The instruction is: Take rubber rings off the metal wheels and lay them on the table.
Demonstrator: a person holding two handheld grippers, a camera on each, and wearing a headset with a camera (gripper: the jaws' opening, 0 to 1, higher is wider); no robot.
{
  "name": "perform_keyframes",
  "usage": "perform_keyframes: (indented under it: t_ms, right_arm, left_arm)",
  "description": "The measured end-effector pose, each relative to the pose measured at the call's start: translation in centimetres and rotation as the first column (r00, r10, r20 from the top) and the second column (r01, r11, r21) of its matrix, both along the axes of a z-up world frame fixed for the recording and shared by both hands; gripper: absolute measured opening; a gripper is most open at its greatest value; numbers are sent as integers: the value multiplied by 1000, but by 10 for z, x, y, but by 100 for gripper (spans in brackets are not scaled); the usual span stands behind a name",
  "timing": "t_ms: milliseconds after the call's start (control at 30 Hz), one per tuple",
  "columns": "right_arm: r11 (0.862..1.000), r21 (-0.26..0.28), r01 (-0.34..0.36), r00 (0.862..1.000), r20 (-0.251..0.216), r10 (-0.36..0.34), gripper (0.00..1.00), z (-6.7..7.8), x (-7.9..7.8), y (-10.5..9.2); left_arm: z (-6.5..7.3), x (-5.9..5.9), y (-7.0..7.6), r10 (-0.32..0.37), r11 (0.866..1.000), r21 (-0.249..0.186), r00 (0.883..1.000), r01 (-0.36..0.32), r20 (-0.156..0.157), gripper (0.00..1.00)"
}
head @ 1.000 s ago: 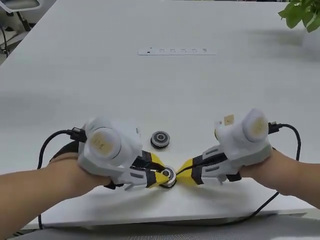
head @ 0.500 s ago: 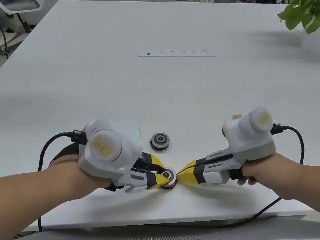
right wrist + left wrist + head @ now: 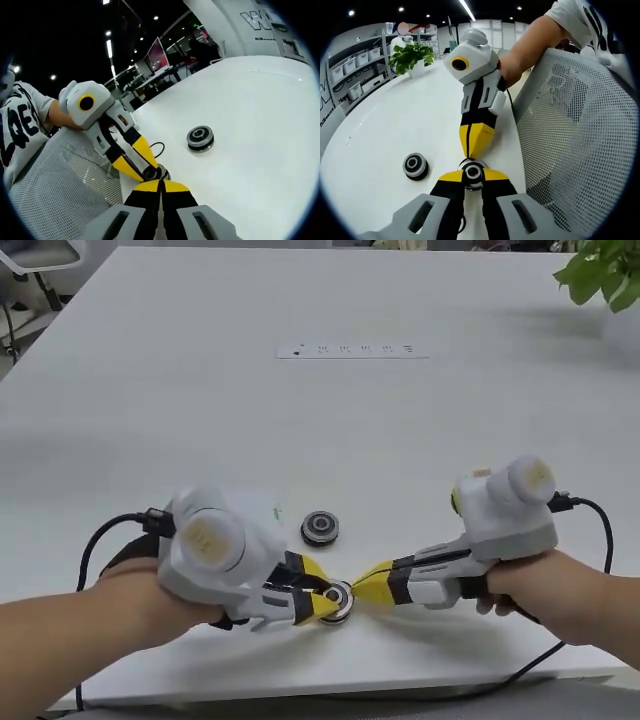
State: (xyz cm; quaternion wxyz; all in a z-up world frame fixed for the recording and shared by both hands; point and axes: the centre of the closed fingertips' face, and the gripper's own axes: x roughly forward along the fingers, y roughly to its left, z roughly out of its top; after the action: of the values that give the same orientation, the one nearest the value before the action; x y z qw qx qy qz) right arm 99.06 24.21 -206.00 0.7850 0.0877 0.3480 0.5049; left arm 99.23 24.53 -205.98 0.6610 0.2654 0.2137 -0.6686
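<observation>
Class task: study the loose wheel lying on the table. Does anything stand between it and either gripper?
Nothing visible does. The loose wheel lies on bare table just beyond the left gripper and right gripper, which meet at the held wheel near the table's front edge.

The table [image 3: 200,420] lies open; a loose wheel [image 3: 320,527] stands near its front edge; a power strip [image 3: 352,350] well beyond.

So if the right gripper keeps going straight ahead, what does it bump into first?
The metal wheel held in the left gripper. The right gripper has its tips closed and pointing right at it. They look almost touching, though I can't tell if they really touch.
</observation>
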Motion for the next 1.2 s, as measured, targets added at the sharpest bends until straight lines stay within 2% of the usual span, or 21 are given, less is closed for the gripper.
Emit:
perform_keyframes:
  t_ms: [67, 367, 633, 700, 733, 800, 833, 967, 1200]
  right_arm:
    - [1000, -1, -2, 1000, 3, 2, 0, 1, 0, 1]
    - [1000, 15, -1, 1000, -6, 1, 0, 3, 0, 2]
    - [999, 28, -37, 999, 11, 37, 0, 5, 0, 10]
    - [996, 67, -59, 998, 16, 58, 0, 11, -2, 16]
    - [994, 79, -70, 998, 5, 69, 0, 13, -6, 20]
    - [994, 13, -108, 992, 60, 107, 0, 8, -5, 19]
    - [995, 27, -93, 995, 43, 92, 0, 9, -5, 20]
    - [997, 14, -74, 996, 59, 73, 0, 3, -1, 11]
    - [997, -8, -73, 993, 88, 73, 0, 3, 2, 10]
  left_arm:
    - [0, 0, 0, -3, 1000, 6, 1000, 3, 7, 7]
    - [0, 0, 0, 0, 1000, 9, 1000, 0, 4, 7]
    - [0, -1, 0, -2, 1000, 13, 1000, 2, 7, 7]
    - [0, -1, -1, -1, 1000, 12, 1000, 1, 7, 7]
    - [0, -1, -1, -1, 1000, 12, 1000, 1, 7, 7]
    - [0, -1, -1, -1, 1000, 12, 1000, 1, 7, 7]
    - [0, -1, -1, 1, 1000, 11, 1000, -1, 5, 7]
    - [0, -1, -1, 5, 1000, 6, 1000, -5, -1, 7]
    - [0, -1, -1, 13, 1000, 0, 1000, -13, -2, 7]
